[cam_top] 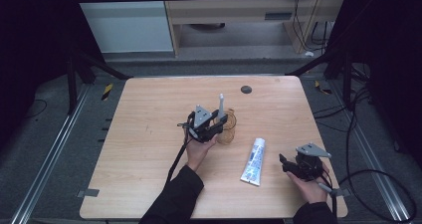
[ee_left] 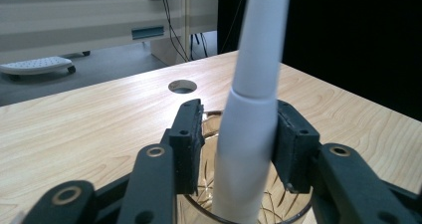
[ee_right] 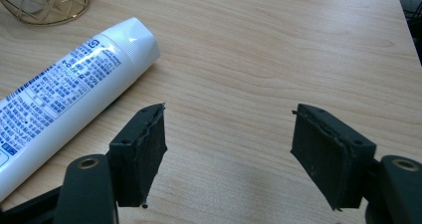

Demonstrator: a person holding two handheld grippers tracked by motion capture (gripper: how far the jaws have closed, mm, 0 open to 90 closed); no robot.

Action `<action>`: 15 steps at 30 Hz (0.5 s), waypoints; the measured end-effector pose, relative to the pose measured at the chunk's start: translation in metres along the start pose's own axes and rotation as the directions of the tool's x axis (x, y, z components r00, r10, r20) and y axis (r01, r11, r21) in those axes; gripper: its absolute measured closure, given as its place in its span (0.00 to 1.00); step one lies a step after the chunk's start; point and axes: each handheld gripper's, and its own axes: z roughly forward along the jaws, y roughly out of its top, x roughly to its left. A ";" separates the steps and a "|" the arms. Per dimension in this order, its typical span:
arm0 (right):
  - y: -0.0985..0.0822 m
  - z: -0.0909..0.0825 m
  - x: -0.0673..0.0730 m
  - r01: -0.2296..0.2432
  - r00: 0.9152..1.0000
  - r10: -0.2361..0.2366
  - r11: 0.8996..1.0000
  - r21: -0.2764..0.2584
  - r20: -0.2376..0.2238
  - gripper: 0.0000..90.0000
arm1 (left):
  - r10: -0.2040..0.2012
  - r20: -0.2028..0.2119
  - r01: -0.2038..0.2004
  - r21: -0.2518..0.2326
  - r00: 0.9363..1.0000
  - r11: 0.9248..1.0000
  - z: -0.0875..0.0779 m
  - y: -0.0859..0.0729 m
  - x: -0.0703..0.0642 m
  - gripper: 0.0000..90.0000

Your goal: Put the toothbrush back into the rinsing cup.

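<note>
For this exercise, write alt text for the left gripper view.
A white toothbrush handle stands in a gold wire cup between the left gripper's black jaws, a gap at the left one. Behind lies the wooden table.

White tube (ee_right: 64, 92): dense blue small print, Japanese-looking characters, too small to read; nothing else legible

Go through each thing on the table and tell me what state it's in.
Toothbrush: upright in the wire cup, between the left tongs, a gap at one pad.
Wire cup: standing upright.
Toothpaste tube: lying flat, cap on.
Right tongs: open, holding nothing.
</note>
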 end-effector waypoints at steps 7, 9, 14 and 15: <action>0.000 0.000 0.000 -0.002 1.000 0.002 1.000 0.001 0.000 0.33 | 0.012 -0.006 -0.012 0.004 1.000 1.000 -0.002 -0.001 0.000 0.59; 0.000 0.000 0.000 0.003 1.000 -0.003 1.000 0.001 0.002 0.33 | 0.016 -0.008 -0.016 0.004 1.000 1.000 -0.003 -0.001 0.000 0.58; 0.000 -0.001 0.000 -0.002 1.000 0.002 1.000 -0.001 0.003 0.32 | 0.011 0.000 -0.011 0.012 1.000 1.000 -0.008 0.000 -0.001 0.52; 0.000 -0.001 0.000 -0.002 1.000 0.002 1.000 -0.001 0.004 0.32 | 0.009 -0.002 -0.009 0.009 1.000 1.000 -0.010 0.001 -0.001 0.50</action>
